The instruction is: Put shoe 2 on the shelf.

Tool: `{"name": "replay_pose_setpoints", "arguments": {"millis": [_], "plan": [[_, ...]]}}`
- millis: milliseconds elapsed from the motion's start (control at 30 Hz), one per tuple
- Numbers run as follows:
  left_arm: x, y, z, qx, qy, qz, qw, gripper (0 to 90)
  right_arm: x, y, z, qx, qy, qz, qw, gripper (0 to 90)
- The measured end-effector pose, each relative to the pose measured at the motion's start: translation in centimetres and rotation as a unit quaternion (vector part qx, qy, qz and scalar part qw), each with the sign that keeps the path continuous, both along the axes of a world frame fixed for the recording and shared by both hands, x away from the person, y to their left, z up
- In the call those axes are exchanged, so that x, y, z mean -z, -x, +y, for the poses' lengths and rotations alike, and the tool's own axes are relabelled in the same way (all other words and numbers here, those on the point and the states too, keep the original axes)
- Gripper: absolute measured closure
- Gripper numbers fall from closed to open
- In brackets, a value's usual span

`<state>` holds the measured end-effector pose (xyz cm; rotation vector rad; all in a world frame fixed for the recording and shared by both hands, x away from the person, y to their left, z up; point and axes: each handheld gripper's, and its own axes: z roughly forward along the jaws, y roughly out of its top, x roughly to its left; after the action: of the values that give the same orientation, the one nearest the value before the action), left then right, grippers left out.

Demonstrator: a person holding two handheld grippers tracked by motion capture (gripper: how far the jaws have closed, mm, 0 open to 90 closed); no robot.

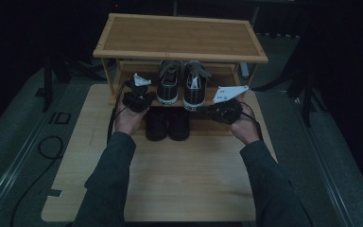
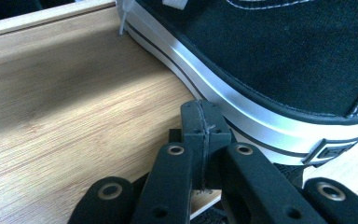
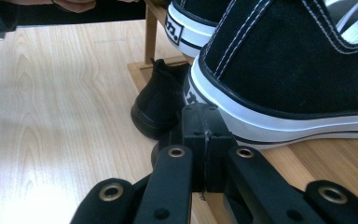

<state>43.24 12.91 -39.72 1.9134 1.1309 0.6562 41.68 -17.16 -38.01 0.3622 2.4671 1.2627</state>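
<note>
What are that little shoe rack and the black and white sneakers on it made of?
The shoe rack looks like bamboo or light wood with a smooth finish: fine straight grain shows on its boards. The sneakers seem to be black canvas, with a woven matte look and white stitching, above glossy white soles, probably rubber.

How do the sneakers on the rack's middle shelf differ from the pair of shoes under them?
The sneakers sit on the middle shelf, heels toward the person; the black shoes stand at the rack's foot on the table. The sneakers have white rubber soles, white stitching and laces; the black shoes look dark all over. A shut gripper flanks each sneaker; none is beside the black shoes. Both are side-by-side pairs.
</note>
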Motion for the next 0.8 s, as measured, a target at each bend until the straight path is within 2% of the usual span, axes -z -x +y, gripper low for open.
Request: {"name": "replay_pose_setpoints", "arguments": {"millis": [267,800], "plan": [[0.01,0.00,0.02,0.000,0.001,0.000,1.0000,90.0,0.22,-0.20,0.13,0.010,-0.001,-0.008,0.9999,90.0],[0.01,-0.03,0.04,0.000,0.002,0.000,1.0000,90.0,0.69,-0.90,0.23,0.018,0.002,-0.002,0.9998,90.0]]}}
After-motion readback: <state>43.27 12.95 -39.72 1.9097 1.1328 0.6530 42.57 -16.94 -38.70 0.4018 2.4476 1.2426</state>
